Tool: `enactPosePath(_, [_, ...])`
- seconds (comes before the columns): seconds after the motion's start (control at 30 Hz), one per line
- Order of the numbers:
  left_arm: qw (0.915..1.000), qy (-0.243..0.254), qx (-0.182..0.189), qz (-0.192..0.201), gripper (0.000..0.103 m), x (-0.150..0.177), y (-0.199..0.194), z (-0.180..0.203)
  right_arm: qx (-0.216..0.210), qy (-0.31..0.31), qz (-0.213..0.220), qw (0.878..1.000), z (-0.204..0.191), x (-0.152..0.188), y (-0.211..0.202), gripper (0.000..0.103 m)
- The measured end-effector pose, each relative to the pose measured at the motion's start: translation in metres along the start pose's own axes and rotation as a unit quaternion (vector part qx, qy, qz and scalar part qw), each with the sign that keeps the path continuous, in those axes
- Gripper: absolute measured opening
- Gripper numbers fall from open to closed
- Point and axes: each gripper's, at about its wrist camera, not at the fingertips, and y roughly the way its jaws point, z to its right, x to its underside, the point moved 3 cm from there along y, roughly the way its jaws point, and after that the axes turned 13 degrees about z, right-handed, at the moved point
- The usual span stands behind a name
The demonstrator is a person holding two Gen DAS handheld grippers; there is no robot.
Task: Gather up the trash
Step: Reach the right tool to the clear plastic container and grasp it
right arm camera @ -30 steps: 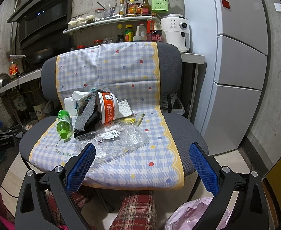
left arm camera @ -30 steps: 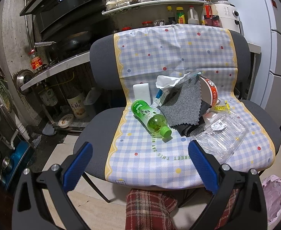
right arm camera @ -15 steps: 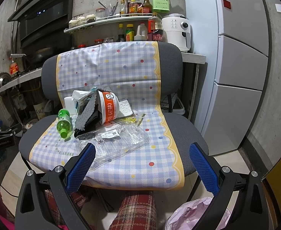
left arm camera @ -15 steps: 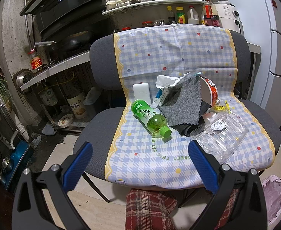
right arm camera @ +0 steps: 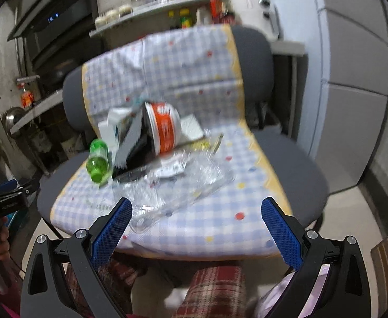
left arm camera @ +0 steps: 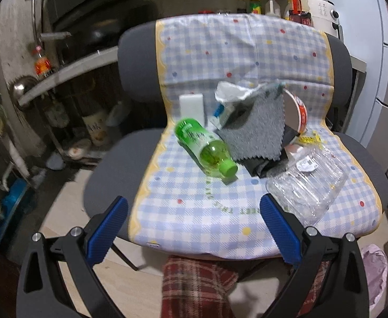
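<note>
— Moved in closer on both views vs a second ago, now motion-blurred. Left gripper (left arm camera: 194, 212) and right gripper (right arm camera: 196, 217): fingers wide apart, holding nothing.

— Trash location?

— Piled mid-seat on chair (left arm camera: 106, 169), over checked cover (left arm camera: 183, 206). Green bottle (left arm camera: 207, 151) on its side, cap toward camera. Clear plastic tray (left arm camera: 307, 177) nearest the front edge, just right of bottle. Noodle cup (right arm camera: 163, 127) tipped over behind, grey cloth (left arm camera: 257, 132) draped against it.

— Why open so wide?

— Probably pre-shaped for a bulky grab. Pink bag (left arm camera: 374, 270) waiting on floor at right, likely the drop point.
</note>
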Motion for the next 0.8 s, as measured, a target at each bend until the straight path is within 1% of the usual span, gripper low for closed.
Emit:
enactPosePath(0.03, [1.0,-0.002,-0.001,0.007,0.097,0.002,0.006,-0.001,0.005,-0.004,-0.006,1.0,-0.003,0.002,0.008,0.096])
enactPosePath(0.07, [0.9995,-0.014,0.003,0.03,0.097,0.001,0.011,-0.002,0.008,-0.007,-0.011,1.0,-0.006,0.005,0.016,0.096])
enactPosePath(0.17, [0.9997,-0.017,-0.004,0.019,0.097,0.007,0.029,-0.004,0.017,0.004,-0.029,0.999,-0.009,0.017,0.043,0.095])
enactPosePath(0.2, [0.9997,-0.018,-0.008,0.012,0.097,0.009,0.036,-0.005,0.02,0.009,-0.037,0.999,-0.009,0.019,0.053,0.092])
enactPosePath(0.23, [0.9998,-0.006,-0.018,0.009,0.097,0.012,0.041,-0.008,0.022,0.014,-0.045,0.999,-0.009,0.022,0.064,0.092])
enactPosePath(0.27, [0.9998,-0.005,-0.018,0.007,0.097,0.013,0.046,-0.009,0.02,0.02,-0.051,0.998,-0.011,0.023,0.073,0.091])
enactPosePath(0.3, [0.9997,0.001,-0.024,0.004,0.097,0.014,0.051,-0.01,0.019,0.027,-0.055,0.998,-0.01,0.024,0.082,0.082])
enactPosePath(0.37, [0.9994,0.008,-0.035,-0.004,0.097,0.016,0.059,-0.014,0.028,0.045,-0.072,0.996,-0.006,0.028,0.101,0.059])
enactPosePath(0.4, [0.9993,0.01,-0.036,-0.01,0.097,0.016,0.063,-0.015,0.029,0.059,-0.08,0.995,-0.003,0.03,0.109,0.059])
enactPosePath(0.47, [0.9994,-0.001,-0.032,-0.015,0.097,0.015,0.07,-0.019,0.028,0.085,-0.097,0.991,0.001,0.034,0.126,0.059])
enactPosePath(0.57, [0.9988,0.011,-0.045,-0.02,0.097,0.011,0.08,-0.02,0.037,0.102,-0.1,0.989,0.006,0.036,0.142,0.06])
enactPosePath(0.63, [0.9991,0.002,-0.039,-0.014,0.097,0.006,0.086,-0.021,0.042,0.117,-0.108,0.986,0.01,0.038,0.152,0.056])
enactPosePath(0.67, [0.9994,-0.006,-0.032,-0.015,0.097,0.005,0.088,-0.022,0.048,0.123,-0.113,0.985,0.012,0.039,0.158,0.051])
enactPosePath(0.73, [0.9995,-0.016,-0.021,-0.018,0.097,0.005,0.093,-0.022,0.059,0.135,-0.115,0.982,0.016,0.04,0.169,0.047])
enactPosePath(0.8, [0.9993,-0.009,-0.023,-0.026,0.097,0.007,0.097,-0.018,0.059,0.135,-0.109,0.983,0.016,0.038,0.173,0.029])
